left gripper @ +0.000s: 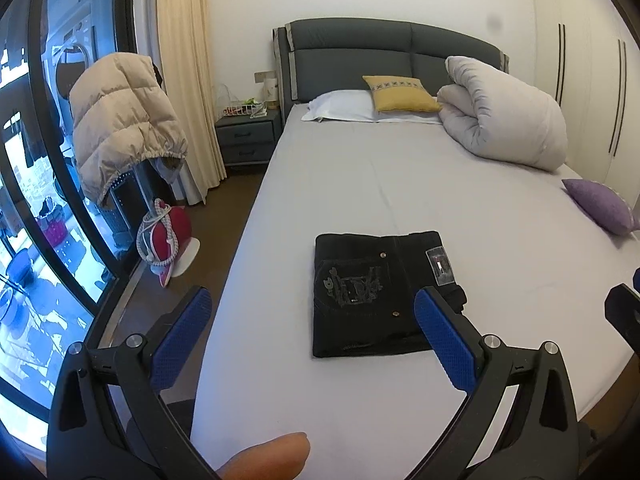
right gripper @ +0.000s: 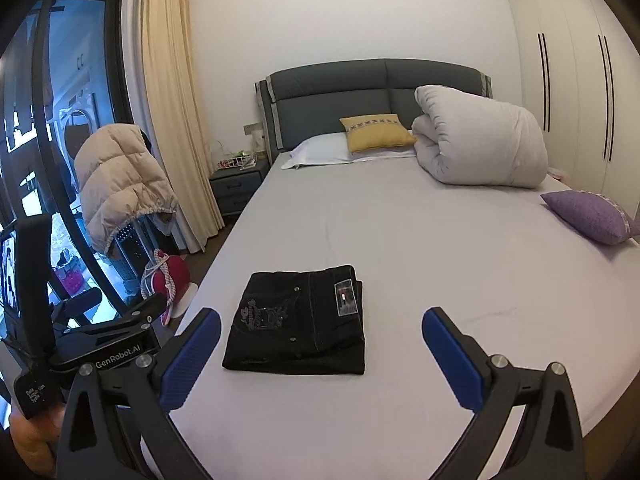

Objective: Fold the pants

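Black pants (left gripper: 372,296) lie folded into a compact rectangle on the grey bed sheet (left gripper: 400,184), back pocket embroidery and a waist label facing up. They also show in the right wrist view (right gripper: 298,326). My left gripper (left gripper: 312,312) is open and empty, held above the near part of the bed, its right blue finger (left gripper: 444,340) overlapping the pants' near right corner in view. My right gripper (right gripper: 320,330) is open and empty, held back from the pants. The left gripper's body (right gripper: 104,344) shows at the left of the right wrist view.
At the bed's head are a white pillow (left gripper: 340,106), a yellow cushion (left gripper: 400,94) and a rolled white duvet (left gripper: 504,112). A purple cushion (left gripper: 600,204) lies at the right edge. Left of the bed are a nightstand (left gripper: 248,136), a beige jacket (left gripper: 120,120) and a red iron (left gripper: 168,236).
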Available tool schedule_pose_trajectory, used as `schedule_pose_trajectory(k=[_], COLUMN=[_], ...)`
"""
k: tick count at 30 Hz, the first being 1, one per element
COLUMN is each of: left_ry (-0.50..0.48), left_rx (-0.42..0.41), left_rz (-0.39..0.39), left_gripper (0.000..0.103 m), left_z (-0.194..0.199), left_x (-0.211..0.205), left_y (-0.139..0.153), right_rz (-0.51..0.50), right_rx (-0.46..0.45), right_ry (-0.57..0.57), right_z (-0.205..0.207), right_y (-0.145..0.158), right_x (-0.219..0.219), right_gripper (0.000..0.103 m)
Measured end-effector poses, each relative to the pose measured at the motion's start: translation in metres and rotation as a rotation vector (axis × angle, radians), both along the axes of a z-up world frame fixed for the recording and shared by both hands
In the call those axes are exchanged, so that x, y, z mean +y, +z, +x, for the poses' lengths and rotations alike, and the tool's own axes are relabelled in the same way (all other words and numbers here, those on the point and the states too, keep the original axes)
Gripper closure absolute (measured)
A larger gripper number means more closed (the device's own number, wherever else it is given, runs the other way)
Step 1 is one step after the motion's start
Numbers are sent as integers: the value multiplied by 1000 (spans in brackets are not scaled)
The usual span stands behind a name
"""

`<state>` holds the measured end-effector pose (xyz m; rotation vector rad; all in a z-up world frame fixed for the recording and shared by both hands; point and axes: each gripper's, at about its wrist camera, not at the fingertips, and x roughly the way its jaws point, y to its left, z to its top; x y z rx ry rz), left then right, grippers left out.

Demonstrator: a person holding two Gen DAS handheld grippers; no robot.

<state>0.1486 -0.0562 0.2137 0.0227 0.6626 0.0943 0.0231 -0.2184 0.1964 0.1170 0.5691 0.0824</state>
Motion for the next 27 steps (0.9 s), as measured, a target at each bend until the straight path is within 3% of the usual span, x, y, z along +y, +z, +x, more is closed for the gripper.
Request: schedule_pose_trajectory(k=[27], left_ry=[8], left_rx=[73], left_rz=[-39], left_gripper=[0], left_z=[22], left_x=[8], left_y=[-39], right_rz=[-18], right_rx=[89], right_ry=[8], right_z=[19], right_y=[-18], right_x=[0], right_gripper=[0])
